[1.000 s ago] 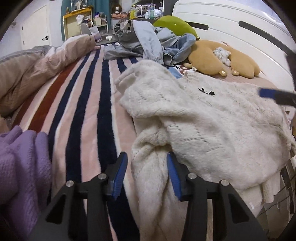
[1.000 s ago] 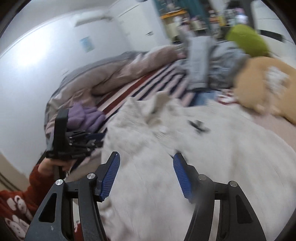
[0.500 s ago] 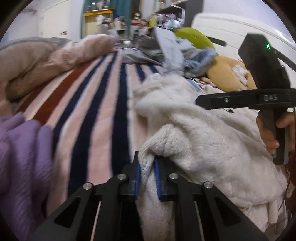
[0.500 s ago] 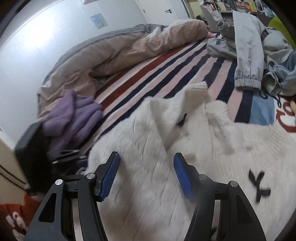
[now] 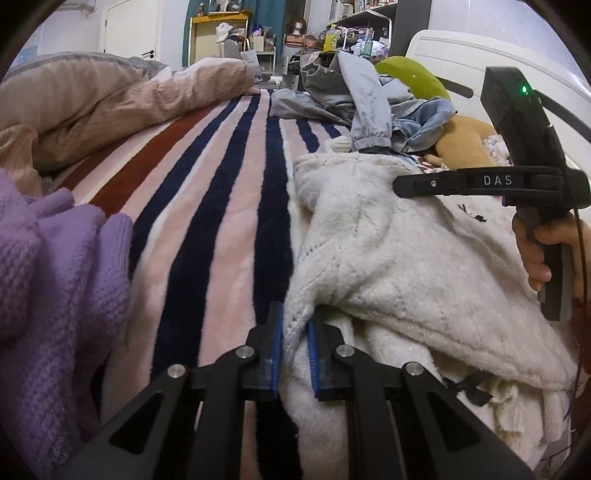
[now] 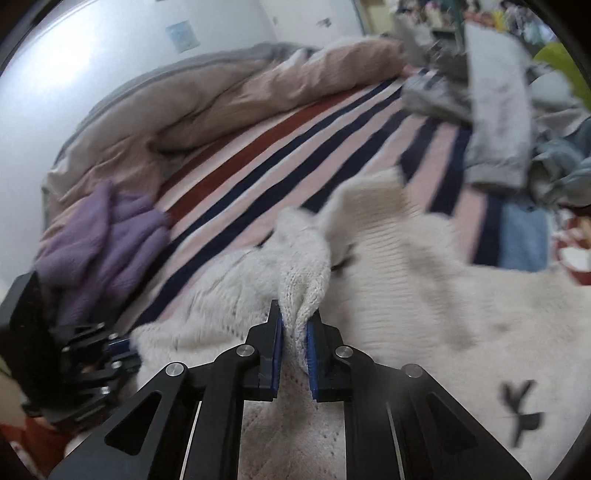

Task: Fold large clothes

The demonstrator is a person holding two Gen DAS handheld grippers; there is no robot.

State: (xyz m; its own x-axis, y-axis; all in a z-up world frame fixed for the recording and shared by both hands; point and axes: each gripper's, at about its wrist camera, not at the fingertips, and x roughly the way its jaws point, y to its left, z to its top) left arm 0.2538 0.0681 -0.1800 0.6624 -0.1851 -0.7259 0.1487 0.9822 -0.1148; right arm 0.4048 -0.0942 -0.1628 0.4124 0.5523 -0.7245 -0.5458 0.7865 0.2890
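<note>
Cream knit sweater (image 5: 417, 266), lower right of the left-wrist frame on the striped blanket (image 5: 221, 206): left gripper (image 5: 294, 354) and right gripper (image 6: 294, 350) each pinch a fold of its edge; advisable to lift both evenly, keeping the knit taut.

Lettering: "DAS", white capitals on the black side bar of the right gripper (image 5: 495, 181), at 3 o'clock in the left wrist view.
Wall poster (image 6: 181, 35): too blurred to read, at 11 o'clock in the right wrist view.
Shelf bottles: labels too small to read.
</note>
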